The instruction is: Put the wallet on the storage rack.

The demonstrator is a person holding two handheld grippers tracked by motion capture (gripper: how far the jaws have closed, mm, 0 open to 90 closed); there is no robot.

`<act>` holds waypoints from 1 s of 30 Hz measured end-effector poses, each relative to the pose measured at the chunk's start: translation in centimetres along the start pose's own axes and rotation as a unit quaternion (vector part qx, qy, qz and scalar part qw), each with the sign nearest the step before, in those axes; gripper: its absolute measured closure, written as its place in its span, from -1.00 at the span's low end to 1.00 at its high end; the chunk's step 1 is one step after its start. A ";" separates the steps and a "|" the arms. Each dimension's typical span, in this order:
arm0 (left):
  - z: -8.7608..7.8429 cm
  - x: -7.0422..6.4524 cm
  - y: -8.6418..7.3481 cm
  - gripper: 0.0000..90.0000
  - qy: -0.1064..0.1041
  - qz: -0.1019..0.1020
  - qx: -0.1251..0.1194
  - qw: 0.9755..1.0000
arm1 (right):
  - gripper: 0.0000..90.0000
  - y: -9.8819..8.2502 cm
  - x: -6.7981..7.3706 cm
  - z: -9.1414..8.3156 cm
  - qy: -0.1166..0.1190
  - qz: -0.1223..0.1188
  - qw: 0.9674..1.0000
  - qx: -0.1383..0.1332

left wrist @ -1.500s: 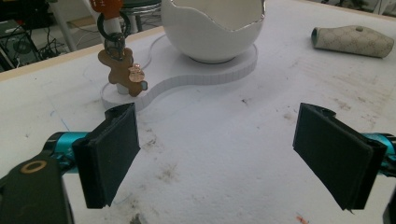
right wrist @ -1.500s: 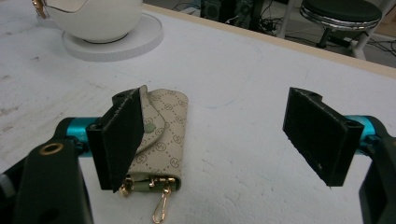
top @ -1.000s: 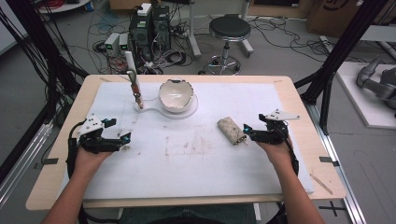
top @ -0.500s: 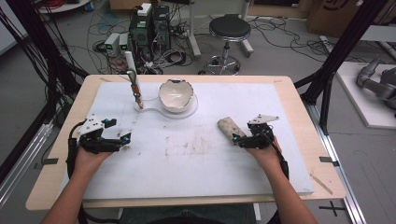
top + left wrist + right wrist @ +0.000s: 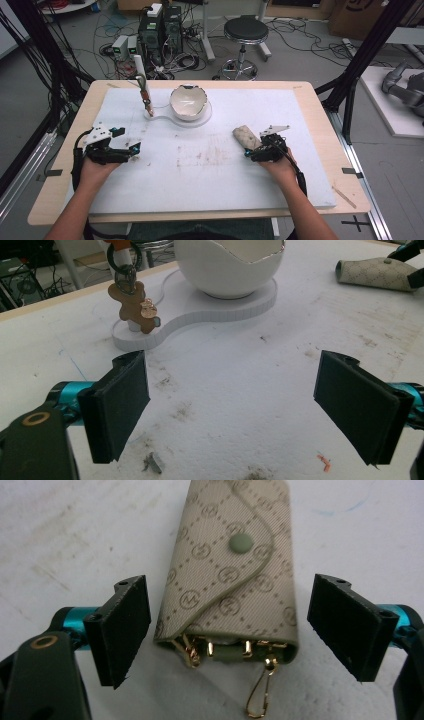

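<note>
right gripper (image 5: 230,630) moved onto key pouch (image 5: 232,575), jaws spread astride it, untouching

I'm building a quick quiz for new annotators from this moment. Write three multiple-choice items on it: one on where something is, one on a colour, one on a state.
1. Where does the key pouch lie?
A. Inside the white bowl
B. Between the open jaws of the right gripper
C. Under the left gripper

2. What colour is the snap button on the pouch flap?
A. Red
B. Green
C. Black

3. How do the jaws of the left gripper stand?
A. Open, with bare table between them
B. Shut on the bowl
C. Shut on the pouch

Answers:
1 B: the right gripper view shows a jaw on each side of the pouch, with gaps.
2 B: the round snap is dull green on beige fabric.
3 A: the left gripper view shows both pads wide apart over the white table, short of the bowl.
</note>
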State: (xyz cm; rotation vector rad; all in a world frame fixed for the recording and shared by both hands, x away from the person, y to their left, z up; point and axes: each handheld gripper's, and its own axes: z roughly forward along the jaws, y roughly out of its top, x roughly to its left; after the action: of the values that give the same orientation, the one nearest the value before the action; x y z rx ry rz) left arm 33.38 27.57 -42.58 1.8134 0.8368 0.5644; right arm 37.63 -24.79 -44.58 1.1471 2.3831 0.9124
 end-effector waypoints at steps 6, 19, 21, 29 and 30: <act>0.0 0.0 0.0 -0.68 0.000 0.000 0.000 1.000 | -0.62 -0.2 0.2 0.6 0.001 0.000 1.000 0.016; 0.0 -0.1 0.0 -0.68 -0.002 0.002 0.000 1.000 | -0.23 -0.1 -0.1 0.1 0.004 0.008 1.000 0.017; 0.0 -0.1 0.0 -0.68 -0.002 0.002 0.000 1.000 | -0.20 0.0 -0.1 0.0 0.004 0.005 1.000 0.018; 0.0 0.0 0.0 -0.68 -0.001 0.001 0.001 1.000 | -0.18 0.4 -0.2 -0.8 0.003 -0.006 1.000 -0.006; 0.0 0.0 0.0 -0.68 -0.001 0.001 0.001 1.000 | -0.18 0.5 -0.3 -1.1 0.005 -0.001 1.000 -0.015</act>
State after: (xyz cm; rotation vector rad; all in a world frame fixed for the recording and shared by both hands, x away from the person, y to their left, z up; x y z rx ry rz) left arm 33.36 27.57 -42.58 1.8167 0.8353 0.5623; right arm 37.51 -25.21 -43.39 1.1320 2.3703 0.9514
